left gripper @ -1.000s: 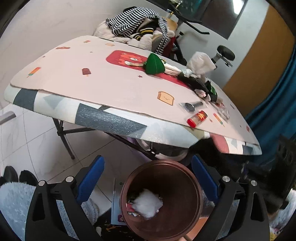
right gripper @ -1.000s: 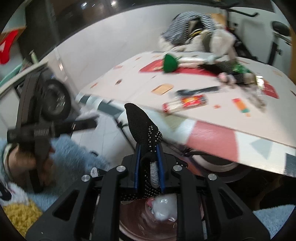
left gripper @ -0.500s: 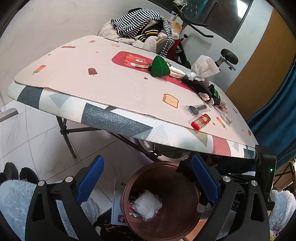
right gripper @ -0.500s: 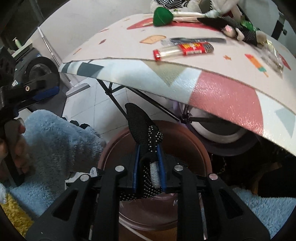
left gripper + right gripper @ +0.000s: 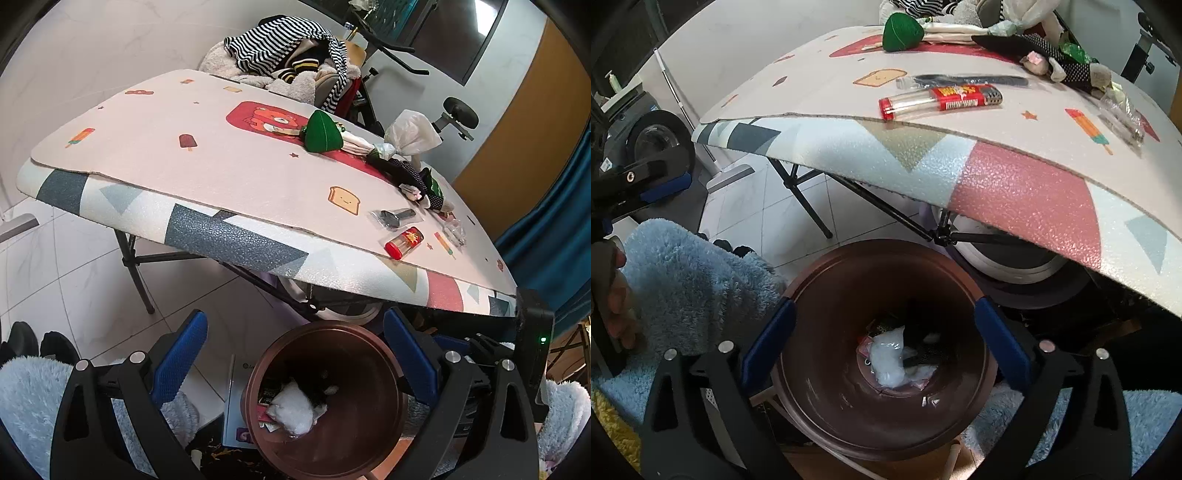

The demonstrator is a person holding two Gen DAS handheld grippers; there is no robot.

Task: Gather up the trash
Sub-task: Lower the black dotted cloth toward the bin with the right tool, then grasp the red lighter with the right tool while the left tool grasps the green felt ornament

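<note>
Right gripper (image 5: 882, 336) tilts steeply down over the brown bin (image 5: 827, 369), lower centre of frame; jaws opening wide, nothing between them. Left gripper (image 5: 295, 354) angles down above the same bin (image 5: 369, 428), fingers spread, empty. Bin round, smooth, glossy; crumpled white wad (image 5: 888, 356) and one dark dotted piece (image 5: 923, 354) lie at its bottom. One red lighter (image 5: 940, 100) on the foam mat (image 5: 1015, 184), upper frame.

— Left wrist view? 
— Looks steeply down at the brown bin (image 5: 325, 398), lower centre; worktop (image 5: 229, 177) across mid-frame.
— Right wrist view?
— Nearer, steeper over the same bin (image 5: 882, 332); worktop (image 5: 997, 170) fills the upper right.
</note>
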